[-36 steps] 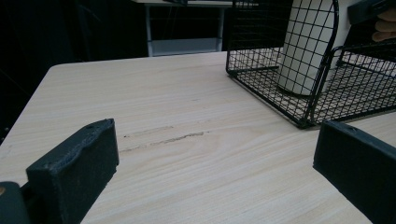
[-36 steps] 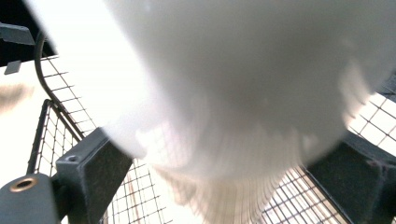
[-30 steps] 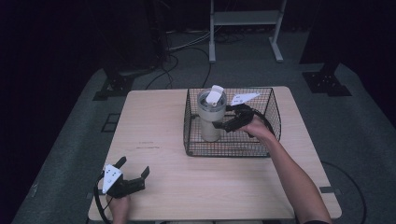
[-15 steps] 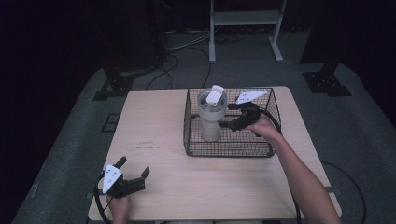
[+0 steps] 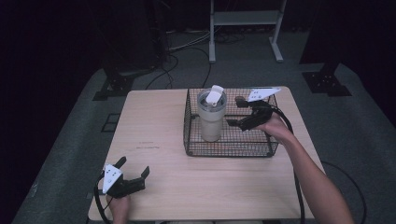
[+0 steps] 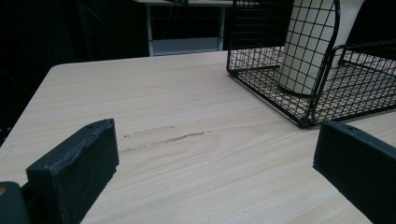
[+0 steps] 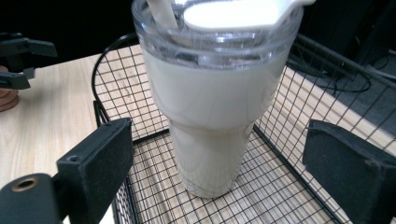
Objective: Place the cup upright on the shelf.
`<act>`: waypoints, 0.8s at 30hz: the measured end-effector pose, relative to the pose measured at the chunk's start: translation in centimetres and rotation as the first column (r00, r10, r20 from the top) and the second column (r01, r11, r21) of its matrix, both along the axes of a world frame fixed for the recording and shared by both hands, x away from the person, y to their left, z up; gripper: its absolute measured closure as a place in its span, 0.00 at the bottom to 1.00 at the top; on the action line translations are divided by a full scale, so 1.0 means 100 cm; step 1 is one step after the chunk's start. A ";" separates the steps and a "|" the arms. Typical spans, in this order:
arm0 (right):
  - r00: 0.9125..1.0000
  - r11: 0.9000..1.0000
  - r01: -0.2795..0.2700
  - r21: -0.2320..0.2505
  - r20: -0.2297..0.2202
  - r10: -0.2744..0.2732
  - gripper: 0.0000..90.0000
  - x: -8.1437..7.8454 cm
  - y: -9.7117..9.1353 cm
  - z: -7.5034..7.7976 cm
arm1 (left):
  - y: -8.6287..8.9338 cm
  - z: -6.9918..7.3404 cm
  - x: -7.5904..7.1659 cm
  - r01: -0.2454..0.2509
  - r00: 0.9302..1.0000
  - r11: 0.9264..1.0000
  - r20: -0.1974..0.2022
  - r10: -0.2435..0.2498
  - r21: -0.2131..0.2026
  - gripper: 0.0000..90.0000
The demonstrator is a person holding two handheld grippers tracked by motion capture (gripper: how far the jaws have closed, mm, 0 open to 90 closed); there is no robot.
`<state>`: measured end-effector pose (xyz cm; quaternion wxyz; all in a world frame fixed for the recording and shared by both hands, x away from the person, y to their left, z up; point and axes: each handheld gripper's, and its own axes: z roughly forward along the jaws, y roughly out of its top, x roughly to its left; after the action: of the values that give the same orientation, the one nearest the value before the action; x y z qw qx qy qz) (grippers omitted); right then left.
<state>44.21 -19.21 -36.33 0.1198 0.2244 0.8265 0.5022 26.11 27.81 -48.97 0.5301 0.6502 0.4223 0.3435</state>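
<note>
A cream tumbler (image 5: 211,117) with a clear lid and a raised flip tab stands upright in the left half of a black wire basket (image 5: 231,150) at the back of the table. My right gripper (image 5: 235,112) is inside the basket just right of the tumbler, open and a little apart from it. In the right gripper view the tumbler (image 7: 215,107) stands beyond the wide-set jaws of that gripper (image 7: 219,156). My left gripper (image 5: 134,166) rests open at the table's front left, holding nothing. In its own view, the left gripper (image 6: 215,154) faces bare wood, with the basket (image 6: 280,88) and tumbler (image 6: 303,51) beyond.
The light wooden table (image 5: 159,121) has faint dark scuffs (image 6: 163,137) between the left gripper and the basket. The basket's right half (image 5: 254,137) holds nothing but the right gripper. A cable (image 5: 292,135) trails from the right gripper. Stands and cables lie on the dark floor behind.
My right gripper has drawn back to the right, away from the tumbler's side. The tumbler and the left gripper have stayed put.
</note>
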 end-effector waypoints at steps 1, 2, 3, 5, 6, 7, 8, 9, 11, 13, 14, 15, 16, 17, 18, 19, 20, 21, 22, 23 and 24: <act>1.000 1.000 0.000 0.002 0.007 0.000 0.09 -0.002 -0.002 0.002 | 0.000 0.000 0.000 0.000 1.000 1.000 0.000 0.000 0.000 0.00; 1.000 1.000 0.004 0.008 0.012 -0.004 0.09 -0.004 -0.004 0.005 | 0.000 0.000 0.000 0.000 1.000 1.000 0.000 0.000 0.000 0.00; 1.000 1.000 0.007 0.009 0.015 -0.008 0.09 -0.006 -0.005 0.007 | 0.000 0.000 0.000 -0.001 1.000 1.000 0.000 0.001 0.001 0.00; 1.000 1.000 0.010 0.015 0.019 -0.010 0.09 -0.009 -0.008 0.011 | 0.000 0.000 0.000 -0.001 1.000 1.000 0.001 0.001 0.001 0.00; 1.000 1.000 0.009 0.013 0.023 -0.010 0.09 -0.012 -0.009 0.013 | 0.000 0.000 0.000 -0.003 1.000 1.000 0.001 0.003 0.000 0.00; 1.000 1.000 0.010 0.013 0.027 -0.011 0.09 -0.013 -0.010 0.015 | 0.000 0.000 0.000 -0.003 1.000 1.000 0.001 0.003 0.001 0.00; 1.000 1.000 0.011 0.014 0.029 -0.012 0.09 -0.015 -0.012 0.016 | 0.000 0.000 0.000 -0.004 1.000 1.000 0.001 0.004 0.001 0.00; 0.999 1.000 0.013 0.014 0.032 -0.014 0.09 -0.017 -0.013 0.018 | -0.001 0.000 0.000 -0.004 1.000 1.000 0.001 0.004 0.001 0.00; 0.999 1.000 0.010 0.008 0.039 -0.011 0.09 -0.021 -0.015 0.021 | 0.000 0.000 0.000 -0.003 1.000 1.000 0.001 0.003 0.001 0.00; 0.999 1.000 0.009 0.007 0.041 -0.010 0.09 -0.024 -0.017 0.023 | 0.000 0.000 0.000 -0.004 1.000 1.000 0.000 0.004 0.003 0.00; 0.999 1.000 0.008 0.007 0.045 -0.008 0.09 -0.026 -0.018 0.024 | 0.000 0.000 0.000 -0.003 1.000 1.000 0.003 0.003 0.004 0.00; 0.999 1.000 0.007 0.003 0.050 -0.007 0.09 -0.027 -0.018 0.026 | 0.000 0.000 0.000 -0.003 1.000 1.000 0.004 0.003 0.003 0.00; 0.999 1.000 0.009 0.002 0.049 -0.009 0.09 -0.029 -0.019 0.027 | 0.000 0.000 0.000 -0.004 1.000 1.000 0.003 0.004 0.004 0.00; 0.999 1.000 0.009 0.002 0.051 -0.009 0.09 -0.032 -0.021 0.028 | -0.001 0.000 0.000 -0.005 1.000 1.000 0.003 0.004 0.003 0.00; 0.998 1.000 0.010 -0.001 0.056 -0.010 0.09 -0.034 -0.022 0.029 | -0.001 0.000 0.000 -0.004 1.000 1.000 0.004 0.004 0.003 0.00; 0.998 1.000 0.012 -0.004 0.064 -0.012 0.09 -0.035 -0.022 0.030 | -0.001 0.000 0.000 -0.004 1.000 1.000 0.003 0.004 0.004 0.00; 0.998 1.000 0.011 -0.001 0.067 -0.011 0.09 -0.038 -0.024 0.030 | -0.001 0.000 0.000 -0.005 1.000 1.000 0.004 0.005 0.004 0.00; 0.998 1.000 0.012 -0.002 0.067 -0.011 0.09 -0.040 -0.025 0.031 | -0.001 0.000 0.000 -0.005 1.000 1.000 0.006 0.005 0.003 0.00; 0.997 1.000 0.014 -0.005 0.070 -0.014 0.09 -0.042 -0.026 0.031 | -0.001 0.000 0.000 -0.005 1.000 1.000 0.007 0.005 0.005 0.00; 0.997 1.000 0.013 -0.004 0.072 -0.013 0.09 -0.044 -0.027 0.031 | -0.001 0.000 0.000 -0.005 1.000 1.000 0.006 0.005 0.005 0.00; 0.997 1.000 0.013 -0.005 0.073 -0.013 0.09 -0.046 -0.029 0.031 | -0.001 0.000 0.000 -0.006 1.000 1.000 0.004 0.006 0.006 0.00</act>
<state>39.57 -22.07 -33.20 0.1539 0.2110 0.8213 0.5072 26.07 27.67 -48.99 0.5278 0.6498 0.4223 0.3477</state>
